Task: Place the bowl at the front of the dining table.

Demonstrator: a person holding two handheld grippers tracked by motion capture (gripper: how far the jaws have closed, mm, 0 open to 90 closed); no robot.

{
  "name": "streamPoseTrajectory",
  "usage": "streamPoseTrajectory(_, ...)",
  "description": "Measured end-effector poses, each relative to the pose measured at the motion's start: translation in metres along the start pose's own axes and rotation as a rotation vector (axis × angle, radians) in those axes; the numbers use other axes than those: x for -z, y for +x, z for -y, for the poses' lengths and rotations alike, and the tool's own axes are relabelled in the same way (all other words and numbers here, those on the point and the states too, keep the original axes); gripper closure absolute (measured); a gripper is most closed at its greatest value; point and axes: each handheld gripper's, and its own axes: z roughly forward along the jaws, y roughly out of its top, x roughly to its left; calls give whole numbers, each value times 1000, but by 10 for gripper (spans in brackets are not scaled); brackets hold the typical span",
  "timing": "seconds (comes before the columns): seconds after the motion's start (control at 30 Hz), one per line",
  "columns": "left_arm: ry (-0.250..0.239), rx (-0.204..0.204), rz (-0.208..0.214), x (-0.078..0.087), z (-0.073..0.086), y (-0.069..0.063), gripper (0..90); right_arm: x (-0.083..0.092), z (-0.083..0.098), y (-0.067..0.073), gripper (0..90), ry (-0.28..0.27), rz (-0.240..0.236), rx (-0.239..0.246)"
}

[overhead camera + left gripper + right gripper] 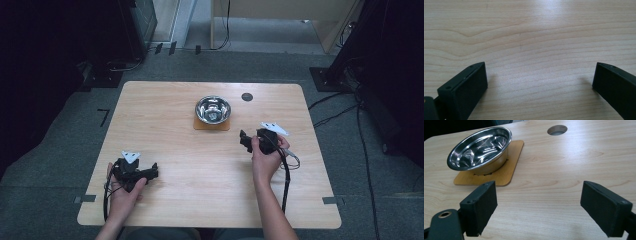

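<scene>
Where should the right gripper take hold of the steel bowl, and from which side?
Probably by the near rim of the steel bowl, coming from the right gripper side with open jaws: one jaw inside, one outside. The rim flares thin, and the round, smooth wall looks too wide to span.

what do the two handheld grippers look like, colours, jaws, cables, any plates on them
Both the left gripper and the right gripper are black, each with two flat rectangular jaws faced with dark pads and small screw holes. A pale grey three-cornered plate with dark dots tops each. A black cable trails from each. The forearms are bare, no sleeves visible.
</scene>
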Motion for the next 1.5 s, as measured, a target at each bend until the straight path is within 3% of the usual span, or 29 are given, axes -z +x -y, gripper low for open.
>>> streamPoseTrajectory(0.47,-1,2,1,0,0,0,0,9,13,-7,136,5,10,3)
streamPoseTrajectory(1.5,-1,2,1,0,0,0,0,49,48,-52,137,7,55,-24)
